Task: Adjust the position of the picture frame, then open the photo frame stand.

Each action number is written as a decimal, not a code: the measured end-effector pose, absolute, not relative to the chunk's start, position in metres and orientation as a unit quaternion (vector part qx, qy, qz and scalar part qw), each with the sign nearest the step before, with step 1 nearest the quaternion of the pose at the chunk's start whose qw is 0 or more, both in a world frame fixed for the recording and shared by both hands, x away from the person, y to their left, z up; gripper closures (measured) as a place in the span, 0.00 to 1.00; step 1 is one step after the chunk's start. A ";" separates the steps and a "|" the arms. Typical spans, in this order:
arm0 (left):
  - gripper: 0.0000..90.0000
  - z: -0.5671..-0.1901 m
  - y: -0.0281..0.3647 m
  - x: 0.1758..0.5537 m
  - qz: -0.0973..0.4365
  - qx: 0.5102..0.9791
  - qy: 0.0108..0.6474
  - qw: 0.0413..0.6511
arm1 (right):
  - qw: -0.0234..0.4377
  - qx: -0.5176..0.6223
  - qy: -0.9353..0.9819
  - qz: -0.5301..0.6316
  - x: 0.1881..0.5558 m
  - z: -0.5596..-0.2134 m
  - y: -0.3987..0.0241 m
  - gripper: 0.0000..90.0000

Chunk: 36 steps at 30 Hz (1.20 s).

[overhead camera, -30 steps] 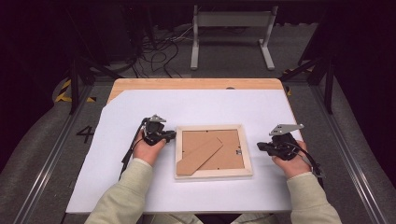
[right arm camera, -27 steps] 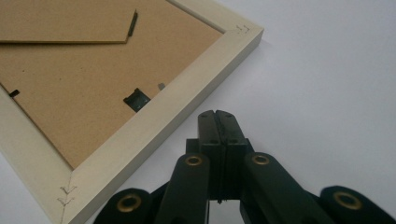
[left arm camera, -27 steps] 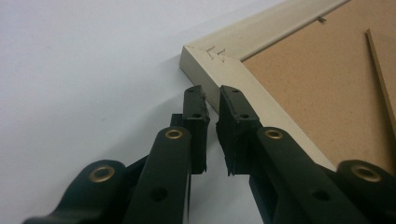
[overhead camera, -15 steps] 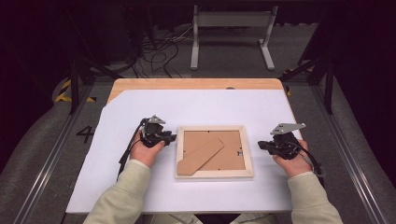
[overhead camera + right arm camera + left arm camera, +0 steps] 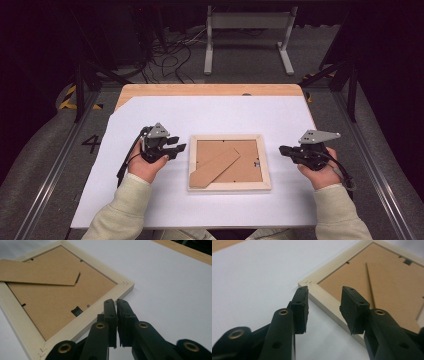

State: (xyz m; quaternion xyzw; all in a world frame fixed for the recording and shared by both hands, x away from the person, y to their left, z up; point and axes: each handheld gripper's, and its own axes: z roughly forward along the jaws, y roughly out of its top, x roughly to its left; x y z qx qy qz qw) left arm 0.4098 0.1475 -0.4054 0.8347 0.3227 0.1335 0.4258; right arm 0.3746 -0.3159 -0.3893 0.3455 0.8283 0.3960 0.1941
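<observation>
Picture frame [image 5: 229,162] lies face down at the centre of the high view, on the white sheet [image 5: 210,115] that covers most of the wooden bench [image 5: 210,90]; its pale wooden border surrounds a brown backing board [image 5: 245,167], and the cardboard easel stand [image 5: 215,167] slants across that board toward the lower left. Left gripper [image 5: 175,147] sits just left of the frame, apart from it, and its fingers [image 5: 301,307] have just been opening: they stand apart with nothing between them, the frame's near corner showing through the gap in the left gripper view. Right gripper [image 5: 284,149] hovers at the right of the frame, near its edge but not touching, with its 2 fingers [image 5: 110,315] almost together and only a thin slit between them, empty. My judgement is that both hands are lining up on opposite sides of the frame. Risk 1: the narrow right fingers would butt the border instead of straddling it and push the frame across the smooth sheet. Risk 2: a grip at one corner alone could let the frame pivot and tilt, and the loose stand could swing out and catch a finger.
</observation>
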 end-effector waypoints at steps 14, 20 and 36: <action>0.57 -0.393 0.162 0.380 0.123 0.846 0.294 0.428 | 0.201 0.341 0.822 0.409 0.372 -0.384 -0.320 0.88; 0.57 -0.392 0.162 0.370 0.114 0.853 0.280 0.426 | 0.200 0.339 0.824 0.407 0.372 -0.383 -0.319 0.88; 0.56 -0.395 0.146 0.359 0.077 0.885 0.235 0.396 | 0.194 0.334 0.827 0.408 0.373 -0.384 -0.317 0.88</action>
